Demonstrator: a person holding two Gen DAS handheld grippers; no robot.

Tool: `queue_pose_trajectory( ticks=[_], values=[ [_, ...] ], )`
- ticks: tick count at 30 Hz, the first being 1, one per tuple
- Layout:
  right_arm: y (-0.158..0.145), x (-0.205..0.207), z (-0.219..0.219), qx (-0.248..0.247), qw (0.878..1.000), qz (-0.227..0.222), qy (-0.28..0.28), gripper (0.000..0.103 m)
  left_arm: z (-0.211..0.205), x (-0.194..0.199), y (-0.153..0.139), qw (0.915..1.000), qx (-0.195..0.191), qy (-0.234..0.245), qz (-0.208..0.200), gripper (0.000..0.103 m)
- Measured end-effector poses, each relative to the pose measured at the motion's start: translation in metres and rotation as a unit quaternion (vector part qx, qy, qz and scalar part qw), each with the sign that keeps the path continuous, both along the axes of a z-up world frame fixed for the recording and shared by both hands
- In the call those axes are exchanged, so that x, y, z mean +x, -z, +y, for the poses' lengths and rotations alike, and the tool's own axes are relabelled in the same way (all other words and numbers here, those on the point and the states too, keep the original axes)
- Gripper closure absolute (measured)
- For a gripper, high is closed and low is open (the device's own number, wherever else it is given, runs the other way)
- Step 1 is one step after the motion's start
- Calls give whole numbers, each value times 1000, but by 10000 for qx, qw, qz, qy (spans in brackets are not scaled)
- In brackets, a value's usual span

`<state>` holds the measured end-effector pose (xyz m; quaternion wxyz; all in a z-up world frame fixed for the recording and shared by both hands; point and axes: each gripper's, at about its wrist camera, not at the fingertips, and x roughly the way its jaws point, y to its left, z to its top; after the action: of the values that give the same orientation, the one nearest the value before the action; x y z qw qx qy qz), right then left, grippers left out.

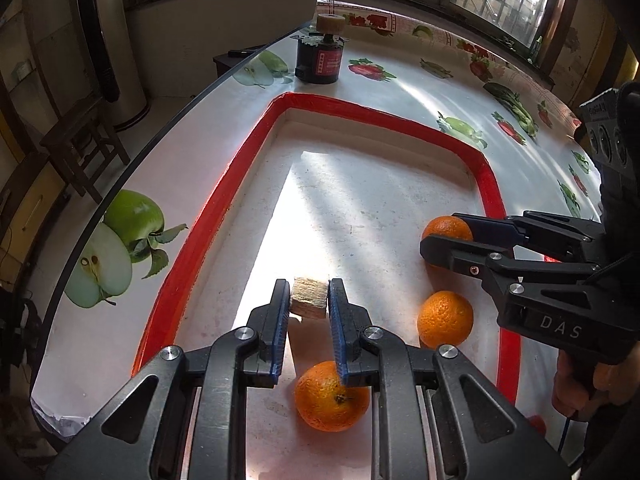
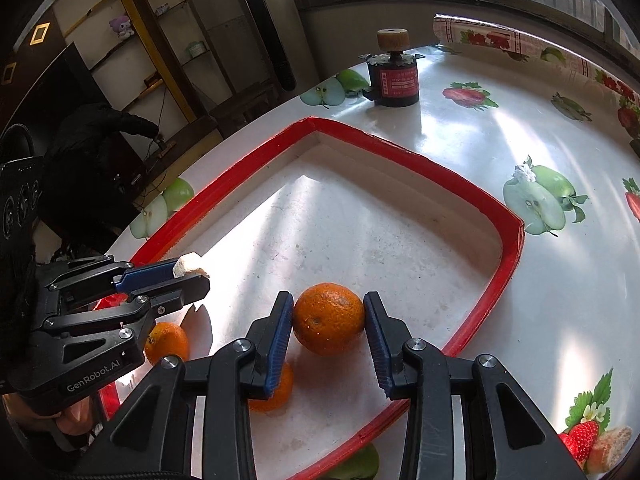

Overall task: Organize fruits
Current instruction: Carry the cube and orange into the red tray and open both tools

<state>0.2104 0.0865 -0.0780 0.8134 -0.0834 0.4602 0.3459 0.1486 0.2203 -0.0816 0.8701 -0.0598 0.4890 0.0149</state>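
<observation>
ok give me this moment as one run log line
left gripper: shut on beige block | right gripper: shut on orange | red-rimmed tray: two loose oranges

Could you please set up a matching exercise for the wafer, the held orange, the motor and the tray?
Things:
1. wafer
2. held orange
3. motor
4. tray

States:
A. stands on the table beyond the tray
B. between the left tool's pads
C. red-rimmed, holds two loose oranges
D. between the right tool's pads

Pairs: 1-B, 2-D, 3-A, 4-C
</observation>
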Motion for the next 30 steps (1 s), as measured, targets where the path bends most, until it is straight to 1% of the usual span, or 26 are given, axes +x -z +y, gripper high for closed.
queue_pose_trajectory(
  ticks=[1,4,5,8,10,11,12,13,20,23,30],
  values=[
    [0,0,0,9,10000,18,-9,64,0,0,3,10000,9,-8,64,86],
    [1,1,0,-23,10000,37,-21,63,-2,-2,3,10000,49,-29,46,85],
    [0,1,0,-23,10000,43,-14,61,-1,-2,2,10000,28,-48,61,85],
    [-4,0,-4,61,10000,37,29,55,0,-5,-2,9999,43,-152,38,77],
    [-10,-2,-9,145,9999,3,41,54,1,-10,-7,9997,60,-216,-44,67],
    [-14,-4,-11,186,9998,-21,49,53,1,-12,-11,9996,51,-241,-98,64],
    [-18,-6,-14,224,9997,-51,56,53,0,-14,-15,9995,50,-262,-156,58],
    [-22,-9,-17,255,9996,-84,70,53,-1,-17,-19,9994,66,-271,-216,56],
    [-49,-34,-47,490,9982,-295,197,51,-20,-37,-39,9982,230,-196,-519,56],
    [-56,-47,-63,547,9974,-374,276,48,-31,-45,-42,9981,262,-79,-551,56],
    [-62,-71,-101,565,9963,-426,483,46,-59,-57,-46,9977,279,209,-582,56]
  ],
)
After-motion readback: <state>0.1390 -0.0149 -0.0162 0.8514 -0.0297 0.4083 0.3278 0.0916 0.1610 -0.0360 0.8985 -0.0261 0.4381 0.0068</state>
